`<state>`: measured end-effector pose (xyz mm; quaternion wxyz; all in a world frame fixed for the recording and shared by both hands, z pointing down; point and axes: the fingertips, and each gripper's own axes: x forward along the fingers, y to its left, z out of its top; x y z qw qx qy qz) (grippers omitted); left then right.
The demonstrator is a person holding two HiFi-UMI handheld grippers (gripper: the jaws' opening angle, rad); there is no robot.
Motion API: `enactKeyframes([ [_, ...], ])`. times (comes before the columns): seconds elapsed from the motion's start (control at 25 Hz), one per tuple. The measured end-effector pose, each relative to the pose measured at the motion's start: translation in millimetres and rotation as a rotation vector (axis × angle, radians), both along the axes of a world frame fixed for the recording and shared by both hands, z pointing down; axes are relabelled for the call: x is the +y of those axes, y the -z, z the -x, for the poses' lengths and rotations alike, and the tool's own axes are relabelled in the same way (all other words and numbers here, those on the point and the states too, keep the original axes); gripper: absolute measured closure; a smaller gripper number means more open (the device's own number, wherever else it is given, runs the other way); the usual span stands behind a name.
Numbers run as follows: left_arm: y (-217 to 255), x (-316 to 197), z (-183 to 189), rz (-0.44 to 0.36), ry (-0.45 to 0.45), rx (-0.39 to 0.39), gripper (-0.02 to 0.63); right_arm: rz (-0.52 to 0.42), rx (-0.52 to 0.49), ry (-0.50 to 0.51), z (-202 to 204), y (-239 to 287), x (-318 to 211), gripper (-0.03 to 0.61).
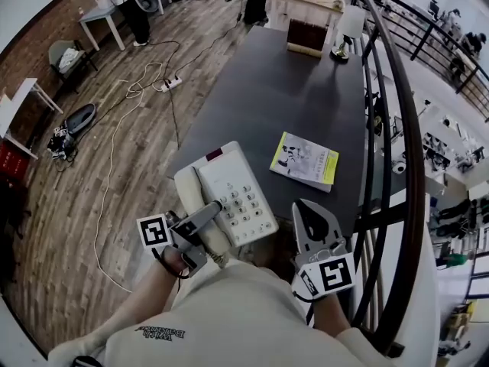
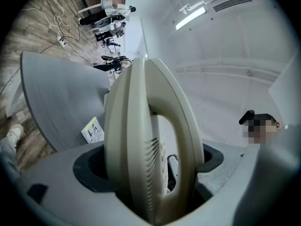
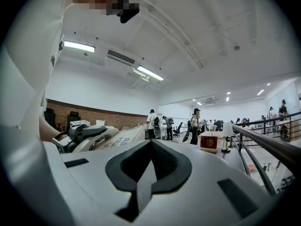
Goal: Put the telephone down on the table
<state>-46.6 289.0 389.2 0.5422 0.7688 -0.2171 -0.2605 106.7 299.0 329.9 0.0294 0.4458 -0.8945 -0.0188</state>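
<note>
A cream telephone (image 1: 233, 193) with a keypad lies at the near corner of the dark grey table (image 1: 283, 98), partly past its edge; whether it rests on the table I cannot tell. Its handset (image 1: 192, 201) runs along the phone's left side. My left gripper (image 1: 216, 206) is shut on the handset, which stands upright between the jaws as a cream arch (image 2: 150, 140) in the left gripper view (image 2: 150, 171). My right gripper (image 1: 300, 205) hovers just right of the phone, shut and empty, its jaws meeting (image 3: 149, 144). The telephone (image 3: 101, 142) shows to its left.
A booklet with a yellow edge (image 1: 304, 161) lies on the table beyond the right gripper. A red-brown box (image 1: 306, 37) and a small lamp (image 1: 348, 27) stand at the far end. A dark metal railing (image 1: 391, 128) runs along the right. Cables (image 1: 137, 90) trail over the wooden floor on the left.
</note>
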Motion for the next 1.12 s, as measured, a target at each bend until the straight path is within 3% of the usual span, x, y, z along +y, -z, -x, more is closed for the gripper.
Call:
enactKeyframes([
  [0.56,-18.2,-98.2,25.8,0.043,-0.036,-0.021,0.138,0.024,-0.002,-0.03,28.2,-7.3,-92.1,0.577],
  [1.12,-19.1,-250.9,59.2,0.026,-0.14,-0.059,0.138,0.039,0.039,-0.097,64.6,-9.2,-251.2,0.577],
])
